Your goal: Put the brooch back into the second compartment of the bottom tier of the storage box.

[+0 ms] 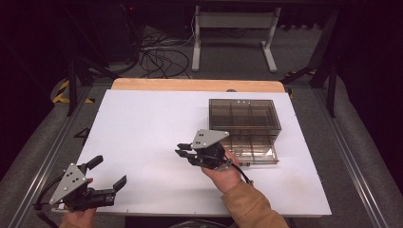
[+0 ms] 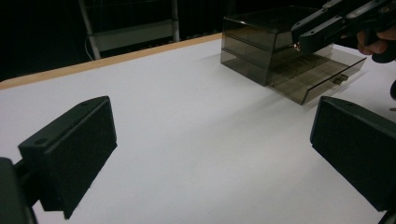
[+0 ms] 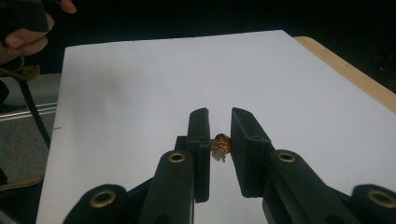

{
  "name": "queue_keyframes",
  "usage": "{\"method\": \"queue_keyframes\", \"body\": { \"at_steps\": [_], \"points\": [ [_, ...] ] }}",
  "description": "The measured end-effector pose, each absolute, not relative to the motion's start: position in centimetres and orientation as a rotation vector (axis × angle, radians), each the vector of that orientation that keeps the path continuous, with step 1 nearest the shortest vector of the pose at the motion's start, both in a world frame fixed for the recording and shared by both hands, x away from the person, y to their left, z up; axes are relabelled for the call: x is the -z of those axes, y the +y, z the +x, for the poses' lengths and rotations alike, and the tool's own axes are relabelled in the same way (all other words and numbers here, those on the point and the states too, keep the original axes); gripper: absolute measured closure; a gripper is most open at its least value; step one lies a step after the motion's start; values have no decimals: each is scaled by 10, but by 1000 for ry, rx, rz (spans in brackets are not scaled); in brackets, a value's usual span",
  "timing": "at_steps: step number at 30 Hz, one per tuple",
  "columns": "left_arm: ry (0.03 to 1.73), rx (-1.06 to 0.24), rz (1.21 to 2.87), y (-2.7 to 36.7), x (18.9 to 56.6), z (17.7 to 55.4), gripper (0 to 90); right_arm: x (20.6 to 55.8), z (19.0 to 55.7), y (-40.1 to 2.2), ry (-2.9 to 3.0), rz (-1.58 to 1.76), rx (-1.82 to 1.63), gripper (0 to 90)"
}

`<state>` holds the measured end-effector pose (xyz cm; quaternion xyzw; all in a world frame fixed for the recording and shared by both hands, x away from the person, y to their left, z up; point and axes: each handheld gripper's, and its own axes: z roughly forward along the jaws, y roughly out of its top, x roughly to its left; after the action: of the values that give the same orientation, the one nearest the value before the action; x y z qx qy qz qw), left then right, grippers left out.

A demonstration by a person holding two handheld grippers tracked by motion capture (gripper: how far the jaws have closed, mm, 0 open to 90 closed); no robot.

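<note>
White table frame & cable tangle on floor beyond table.

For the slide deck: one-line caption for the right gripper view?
Right gripper pinching a small amber bead-like object between its jaws above the white table surface.

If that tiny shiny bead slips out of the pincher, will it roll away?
Probably. The bead looks round and glossy, so it may be slippery and roll on the smooth white table. It looks tiny between the jaws of the right gripper, so it is likely very light. Whether it would break is hard to tell.
</note>
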<state>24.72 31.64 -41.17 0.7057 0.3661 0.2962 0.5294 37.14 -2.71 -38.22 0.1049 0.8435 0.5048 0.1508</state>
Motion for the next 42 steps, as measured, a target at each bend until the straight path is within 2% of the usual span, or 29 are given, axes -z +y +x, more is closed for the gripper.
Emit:
{"method": "queue_keyframes", "body": {
  "at_steps": [23,42],
  "points": [
    [873,-703,1690,316,412,248,13,383,375,-93,2338,492,-1382,786],
    [873,-701,1692,315,412,248,13,390,379,-130,2300,614,-1332,785]
  ]
}}
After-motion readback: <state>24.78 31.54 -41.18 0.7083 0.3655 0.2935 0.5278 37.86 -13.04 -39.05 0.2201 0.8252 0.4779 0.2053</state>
